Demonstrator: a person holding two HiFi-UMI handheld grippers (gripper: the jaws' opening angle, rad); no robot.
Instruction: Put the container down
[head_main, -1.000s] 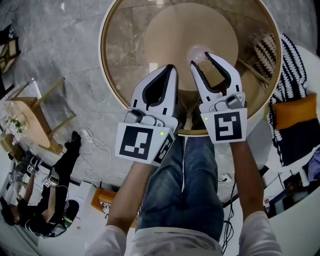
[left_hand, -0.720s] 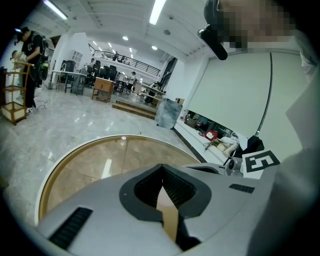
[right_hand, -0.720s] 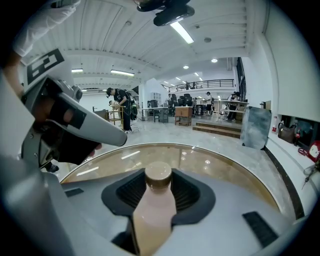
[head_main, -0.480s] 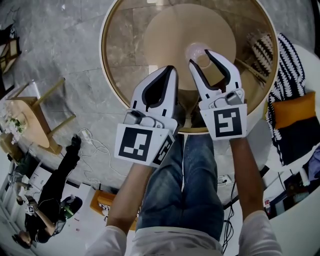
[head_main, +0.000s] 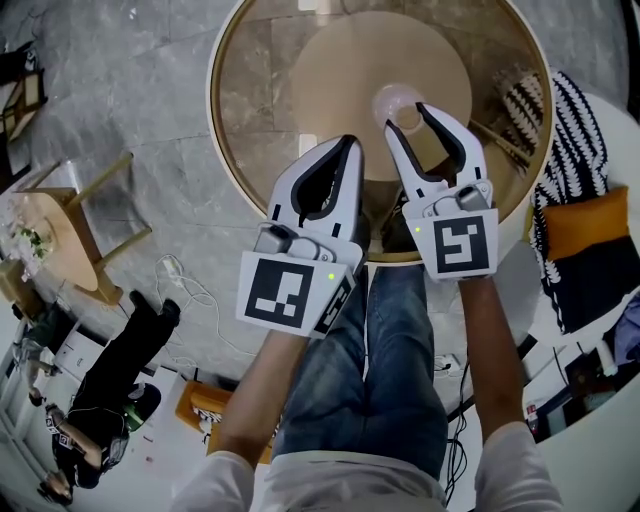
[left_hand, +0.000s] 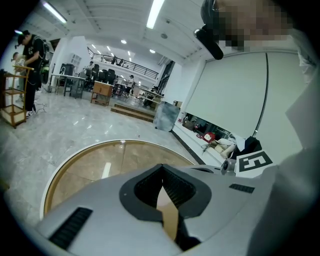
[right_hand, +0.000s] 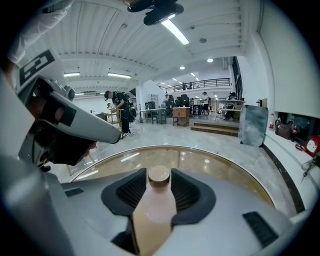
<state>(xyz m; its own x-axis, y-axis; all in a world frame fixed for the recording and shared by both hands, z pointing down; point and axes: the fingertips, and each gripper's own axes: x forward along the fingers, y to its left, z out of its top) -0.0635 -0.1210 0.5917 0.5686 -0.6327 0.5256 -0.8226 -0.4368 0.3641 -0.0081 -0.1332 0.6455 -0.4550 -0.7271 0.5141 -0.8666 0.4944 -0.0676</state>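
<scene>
Your right hand-held gripper (head_main: 408, 116) has just been opening its jaws. They now stand apart on either side of the pale bottle (right_hand: 152, 210), which stands upright on the round glass table (head_main: 250, 90). Your left hand-held gripper (left_hand: 162, 167) hovers just beside, its jaws together and empty.

You work under bright, even light. Ceiling strips (right_hand: 176, 31) above the round surface (head_main: 250, 90) lay white streaks on its glass top in both gripper views. Shadows around the surface are soft and faint. All three pictures bulge like fisheye shots and darken away from the surface, at the corners. The container (right_hand: 150, 210) on the surface, nearest the right lens, looks soft and washed out.
</scene>
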